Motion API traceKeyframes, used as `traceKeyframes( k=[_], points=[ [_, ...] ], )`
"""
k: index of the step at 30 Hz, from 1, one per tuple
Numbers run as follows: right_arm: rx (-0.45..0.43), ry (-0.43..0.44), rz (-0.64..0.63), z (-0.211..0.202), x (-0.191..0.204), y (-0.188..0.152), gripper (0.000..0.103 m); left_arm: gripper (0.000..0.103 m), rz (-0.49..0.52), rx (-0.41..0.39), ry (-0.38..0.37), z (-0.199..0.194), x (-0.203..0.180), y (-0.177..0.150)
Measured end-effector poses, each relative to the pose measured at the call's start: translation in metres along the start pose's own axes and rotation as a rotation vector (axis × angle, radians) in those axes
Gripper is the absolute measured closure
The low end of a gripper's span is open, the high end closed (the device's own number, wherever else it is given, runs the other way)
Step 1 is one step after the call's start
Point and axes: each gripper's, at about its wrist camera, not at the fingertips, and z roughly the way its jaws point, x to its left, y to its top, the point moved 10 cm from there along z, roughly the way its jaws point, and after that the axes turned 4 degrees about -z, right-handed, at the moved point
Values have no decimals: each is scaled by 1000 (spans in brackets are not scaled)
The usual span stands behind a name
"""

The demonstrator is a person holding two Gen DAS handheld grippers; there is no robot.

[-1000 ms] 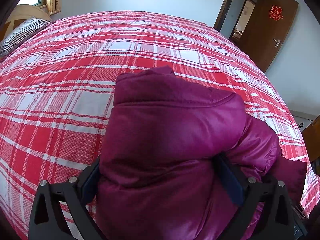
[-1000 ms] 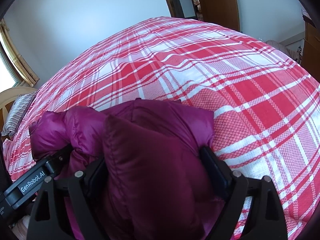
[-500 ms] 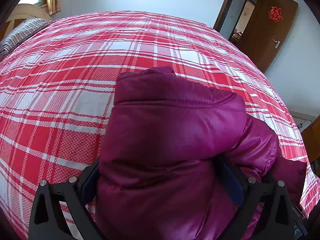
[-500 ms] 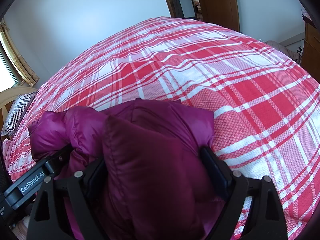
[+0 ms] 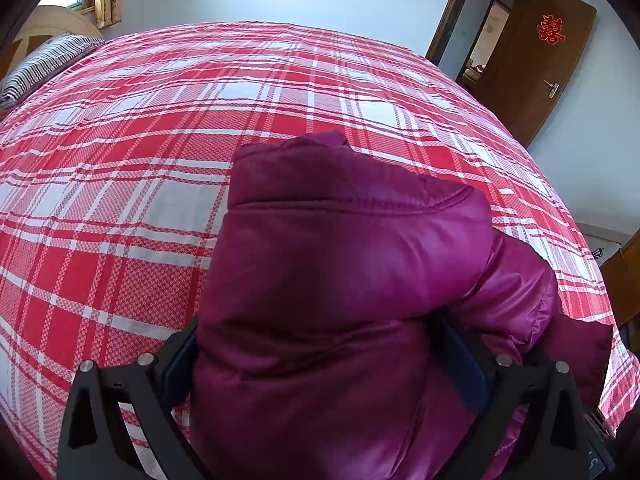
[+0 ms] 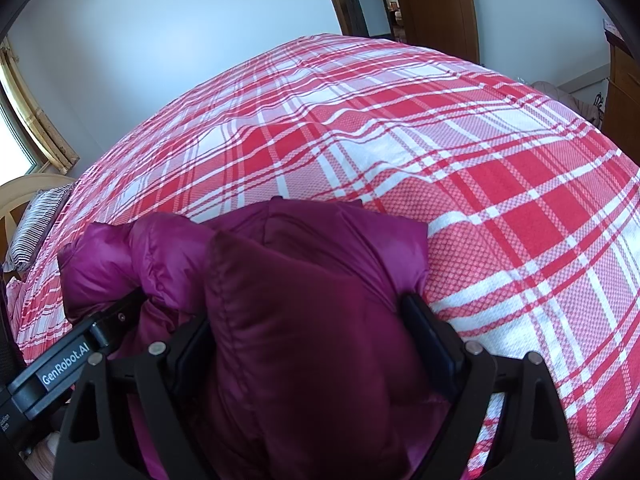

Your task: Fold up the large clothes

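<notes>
One red-plaid bed (image 5: 168,152), one striped pillow (image 5: 44,64), maybe two doors; both the left gripper (image 5: 320,360) and the right gripper (image 6: 316,344) are clamped on one purple jacket (image 5: 340,280).

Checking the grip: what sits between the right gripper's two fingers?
A thick bunch of the purple padded jacket fills the right gripper, seen in its own wrist view.

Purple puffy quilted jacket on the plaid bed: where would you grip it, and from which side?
Grip the purple puffy quilted jacket at its near folded bulk, coming from the bed's near edge, angled downward. The padding bunches thick there, filling both wide-set jaws; the left gripper and right gripper already clamp it that way.
</notes>
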Motion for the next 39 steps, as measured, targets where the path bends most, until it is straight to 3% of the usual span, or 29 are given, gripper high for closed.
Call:
traceKeyframes(
  k=[14, 18, 21, 24, 25, 28, 31, 33, 34, 35, 36, 37, 39],
  points=[
    [3, 1, -2, 0, 2, 1, 11, 1, -4, 14, -9, 0, 0, 0],
    [35, 42, -26, -3, 6, 2, 10, 1, 11, 65, -127, -17, 0, -3],
    [35, 186, -46, -29, 7, 4, 10, 1, 43, 7, -223, -55, 11, -3],
    [-26, 267, -25, -60, -17, 11, 6, 1, 50, -17, -320, -84, 26, -15],
    [-20, 294, -26, -62, -21, 10, 6, 1, 40, -4, -379, -88, 27, -24],
    [52, 371, -49, -52, -22, -5, 6, 1, 45, 68, -427, -77, 22, -49],
    [85, 388, -49, -38, -23, -13, 16, 1, 64, 66, -457, -69, 10, -58],
    [91, 458, -7, -35, -21, -11, 27, 3, 53, 66, -477, -67, 6, -57],
    [102, 474, 3, -33, -21, -12, 30, 6, 42, 63, -489, -65, 3, -56],
    [115, 490, 14, -30, -20, -12, 38, 19, 38, 62, -507, -65, 1, -55],
    [131, 528, 22, -28, -16, -13, 55, 22, 35, 66, -521, -65, -1, -56],
    [153, 585, 43, -27, -13, -15, 59, 25, 38, 56, -525, -66, -4, -54],
    [160, 616, 75, -25, -14, -16, 64, 39, 65, 38, -532, -71, -9, -55]
  ],
)
